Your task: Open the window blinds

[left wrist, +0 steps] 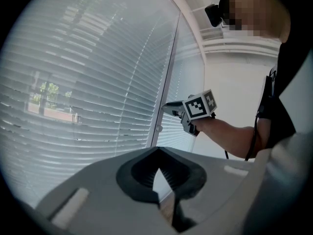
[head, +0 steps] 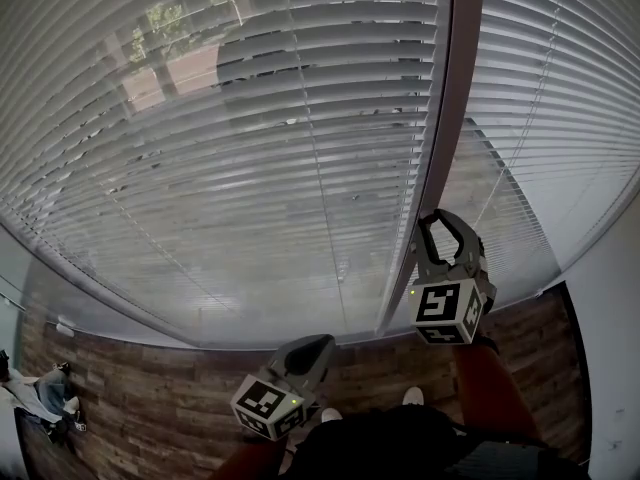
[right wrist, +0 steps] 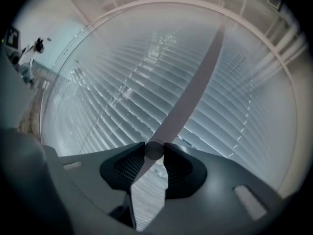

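White slatted blinds point(head: 250, 118) cover the window, with their slats partly tilted so trees and a building show through. A long tilt wand point(head: 440, 148) hangs down between the left blind and a second blind point(head: 550, 88). My right gripper point(head: 436, 226) is raised to the wand and shut on it. In the right gripper view the wand point(right wrist: 190, 87) runs up from between the shut right gripper point(right wrist: 154, 150). My left gripper point(head: 318, 346) hangs lower, near my body, shut on nothing. The left gripper point(left wrist: 158, 153) points at the blinds point(left wrist: 88, 82) and sees the right gripper point(left wrist: 171, 105) at the wand.
Below the window runs a wood-patterned surface point(head: 150, 388). Some small clutter point(head: 45, 398) lies at its far left. A plain white wall point(head: 610, 318) closes the right side. The person's shoe point(head: 412, 396) stands close below the window.
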A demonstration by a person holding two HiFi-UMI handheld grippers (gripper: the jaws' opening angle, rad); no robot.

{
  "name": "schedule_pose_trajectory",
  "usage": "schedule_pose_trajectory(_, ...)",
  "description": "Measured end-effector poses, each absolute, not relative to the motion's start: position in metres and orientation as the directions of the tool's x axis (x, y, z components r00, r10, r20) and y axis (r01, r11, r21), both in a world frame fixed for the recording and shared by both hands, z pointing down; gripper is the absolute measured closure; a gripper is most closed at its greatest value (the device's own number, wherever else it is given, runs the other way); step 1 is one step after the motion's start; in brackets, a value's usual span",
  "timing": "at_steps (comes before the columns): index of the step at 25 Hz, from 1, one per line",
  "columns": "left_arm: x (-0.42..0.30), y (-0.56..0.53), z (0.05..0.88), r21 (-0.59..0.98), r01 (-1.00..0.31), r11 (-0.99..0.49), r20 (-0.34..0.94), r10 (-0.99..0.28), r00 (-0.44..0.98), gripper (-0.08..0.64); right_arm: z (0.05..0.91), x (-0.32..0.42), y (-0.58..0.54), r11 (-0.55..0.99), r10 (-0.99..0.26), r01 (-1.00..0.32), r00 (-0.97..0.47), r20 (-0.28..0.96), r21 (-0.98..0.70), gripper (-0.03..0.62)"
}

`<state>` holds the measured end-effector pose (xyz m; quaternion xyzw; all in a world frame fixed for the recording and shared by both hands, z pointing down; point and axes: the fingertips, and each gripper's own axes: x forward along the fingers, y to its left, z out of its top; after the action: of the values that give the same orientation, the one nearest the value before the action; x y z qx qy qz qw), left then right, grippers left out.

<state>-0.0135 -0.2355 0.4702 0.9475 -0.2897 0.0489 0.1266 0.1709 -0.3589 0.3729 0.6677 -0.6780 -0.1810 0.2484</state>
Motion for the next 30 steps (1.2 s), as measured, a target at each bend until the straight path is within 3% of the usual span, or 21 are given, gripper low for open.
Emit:
schedule_pose_trajectory(6, -0.013, -0.237, 0.467, 0.214, -0.561, -0.799, 0.161, -0.538, 0.827, 0.558, 0.374, 0.167, -0.359, 0.003, -0.993, -0.687, 0.081, 0.081, 0.726, 0.444)
schedule_pose_trajectory(9, -0.013, -0.236, 0.469, 0.222, -0.556, -0.801, 0.159, -0.532, 0.831, 0.558, 0.372, 0.167, -0.358, 0.014, -0.996, -0.768, 0.048, 0.080, 0.640, 0.439)
schedule_pose_trajectory(11, -0.013, -0.237, 0.470, 0.220, -0.557, -0.801, 0.163, -0.532, 0.831, 0.558, 0.368, 0.166, -0.355, 0.058, -0.996, -0.878, -0.022, 0.082, 0.475, 0.403)
schedule_pose_trajectory(14, -0.014, -0.238, 0.471, 0.217, -0.560, -0.799, 0.168, -0.535, 0.828, 0.558, 0.363, 0.169, -0.352, 0.135, -0.989, -0.986, -0.128, 0.067, 0.101, 0.383)
schedule_pose_trajectory(17, -0.013, -0.236, 0.471, 0.218, -0.556, -0.802, 0.171, -0.529, 0.831, 0.558, 0.364, 0.175, -0.352, 0.182, -0.979, -0.943, -0.201, 0.042, -0.278, 0.382)
schedule_pose_trajectory(19, -0.013, -0.236, 0.471, 0.218, -0.554, -0.804, 0.171, -0.527, 0.832, 0.558, 0.368, 0.178, -0.355, 0.188, -0.975, -0.903, -0.220, 0.042, -0.387, 0.396)
schedule_pose_trajectory(30, -0.019, -0.236, 0.471, 0.208, -0.561, -0.801, 0.170, -0.535, 0.827, 0.558, 0.374, 0.179, -0.362, 0.128, -0.986, -0.975, -0.145, 0.087, -0.184, 0.440)
